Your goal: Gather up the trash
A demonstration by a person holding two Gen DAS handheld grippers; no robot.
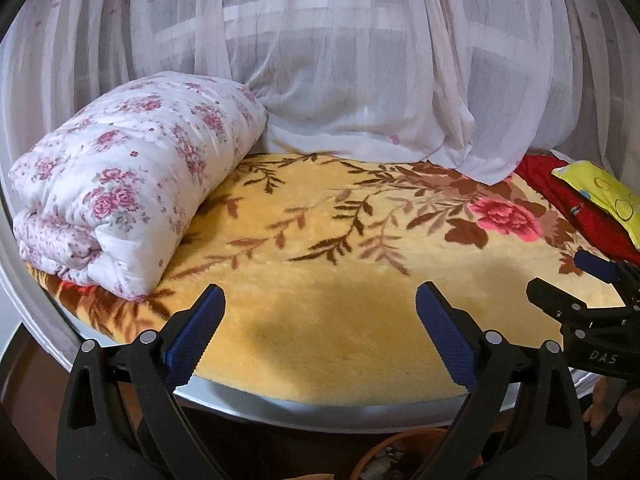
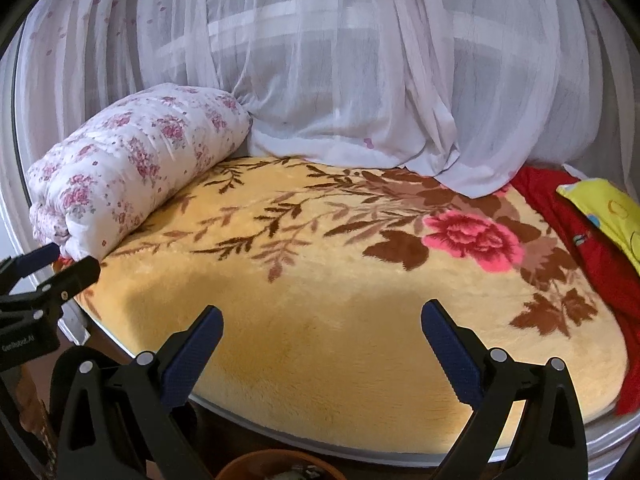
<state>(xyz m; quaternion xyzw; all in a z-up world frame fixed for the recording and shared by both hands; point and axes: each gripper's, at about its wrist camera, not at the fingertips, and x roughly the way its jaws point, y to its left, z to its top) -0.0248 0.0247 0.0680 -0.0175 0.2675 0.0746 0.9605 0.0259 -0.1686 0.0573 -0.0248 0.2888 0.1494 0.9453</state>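
Observation:
My left gripper (image 1: 320, 296) is open and empty, held over the near edge of a bed covered by a yellow floral blanket (image 1: 340, 280). My right gripper (image 2: 322, 316) is open and empty too, beside it to the right; it also shows in the left wrist view (image 1: 560, 276). The left gripper shows at the left edge of the right wrist view (image 2: 74, 258). A brown round bin (image 1: 400, 456) with dark scraps inside sits on the floor below the grippers, also in the right wrist view (image 2: 276, 466). I see no loose trash on the blanket.
A rolled white floral quilt (image 1: 128, 184) lies at the bed's left. A white sheer curtain (image 1: 340, 80) hangs behind and drapes onto the bed. A red cloth (image 1: 580, 208) and a yellow pillow (image 1: 604, 192) lie at the right edge.

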